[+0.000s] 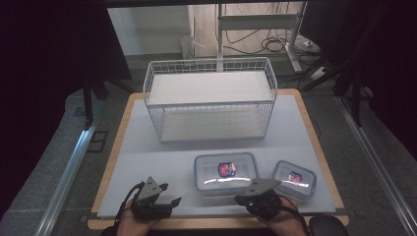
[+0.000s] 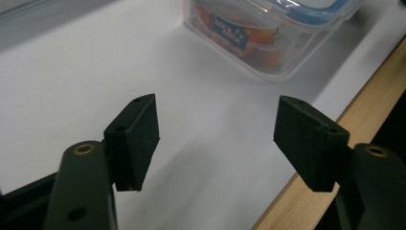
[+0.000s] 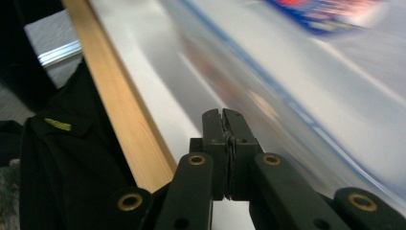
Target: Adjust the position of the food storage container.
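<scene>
The right hand-held gripper [image 1: 241,199], jaws pressed together and empty, sits at six o'clock of the large lidded food container [image 1: 225,172], seemingly poised to nudge it, while the left hand-held gripper [image 1: 175,201] waits wide apart.

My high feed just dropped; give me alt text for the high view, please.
Two lidded clear containers, a larger one and a smaller one, sit near the table's front edge, just beyond the open left gripper and shut right gripper. A white wire shelf rack stands behind.
</scene>
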Demonstrator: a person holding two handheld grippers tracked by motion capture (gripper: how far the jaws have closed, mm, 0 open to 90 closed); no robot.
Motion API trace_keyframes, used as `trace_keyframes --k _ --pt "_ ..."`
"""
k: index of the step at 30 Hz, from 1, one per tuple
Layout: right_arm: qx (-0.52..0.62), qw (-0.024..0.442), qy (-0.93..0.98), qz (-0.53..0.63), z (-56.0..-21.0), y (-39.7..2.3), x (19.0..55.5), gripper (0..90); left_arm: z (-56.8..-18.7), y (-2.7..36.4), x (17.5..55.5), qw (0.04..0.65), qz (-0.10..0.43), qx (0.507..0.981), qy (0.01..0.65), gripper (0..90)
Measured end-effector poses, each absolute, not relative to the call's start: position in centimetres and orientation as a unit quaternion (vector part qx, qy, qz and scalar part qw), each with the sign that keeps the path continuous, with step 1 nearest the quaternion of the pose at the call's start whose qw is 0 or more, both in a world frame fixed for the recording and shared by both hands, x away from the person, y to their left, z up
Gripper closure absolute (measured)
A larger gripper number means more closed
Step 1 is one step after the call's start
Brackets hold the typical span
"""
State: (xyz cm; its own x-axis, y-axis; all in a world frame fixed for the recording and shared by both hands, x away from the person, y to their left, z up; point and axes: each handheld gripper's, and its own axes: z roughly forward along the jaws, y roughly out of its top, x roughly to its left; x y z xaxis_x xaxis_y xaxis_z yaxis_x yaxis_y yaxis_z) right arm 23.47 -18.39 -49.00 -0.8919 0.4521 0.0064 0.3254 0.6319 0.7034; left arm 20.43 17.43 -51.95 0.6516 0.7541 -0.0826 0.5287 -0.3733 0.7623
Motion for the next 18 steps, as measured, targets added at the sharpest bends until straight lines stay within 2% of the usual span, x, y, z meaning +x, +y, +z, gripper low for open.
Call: trace_keyframes --k 1,3,4,6,12,16,18 --pt "0.241 0.103 0.890 0.374 -48.3 -20.4 23.4 88.5 -51.9 17.3 20.5 0.400 0.140 0.816 0.394 33.8" --pt "0.250 0.110 0.886 0.375 -48.1 -21.2 23.5 88.5 -51.9 17.2 20.6 0.403 0.138 0.814 0.394 34.9" --pt "0.282 0.119 0.871 0.386 -47.4 -23.4 24.1 88.5 -51.8 17.1 20.6 0.405 0.137 0.813 0.395 35.6" --pt "0.309 0.135 0.858 0.387 -46.9 -24.6 25.0 88.5 -51.7 17.0 20.7 0.409 0.135 0.811 0.396 36.1" --pt "0.347 0.158 0.857 0.348 -47.8 -24.2 28.9 88.5 -51.9 16.9 21.0 0.402 0.137 0.816 0.393 35.2" --pt "0.342 0.151 0.864 0.337 -48.4 -23.4 29.6 88.8 -52.0 17.2 21.1 0.399 0.138 0.815 0.396 34.6" --pt "0.339 0.164 0.867 0.328 -48.4 -22.8 29.5 89.8 -52.0 17.3 21.2 0.399 0.137 0.814 0.400 34.6"
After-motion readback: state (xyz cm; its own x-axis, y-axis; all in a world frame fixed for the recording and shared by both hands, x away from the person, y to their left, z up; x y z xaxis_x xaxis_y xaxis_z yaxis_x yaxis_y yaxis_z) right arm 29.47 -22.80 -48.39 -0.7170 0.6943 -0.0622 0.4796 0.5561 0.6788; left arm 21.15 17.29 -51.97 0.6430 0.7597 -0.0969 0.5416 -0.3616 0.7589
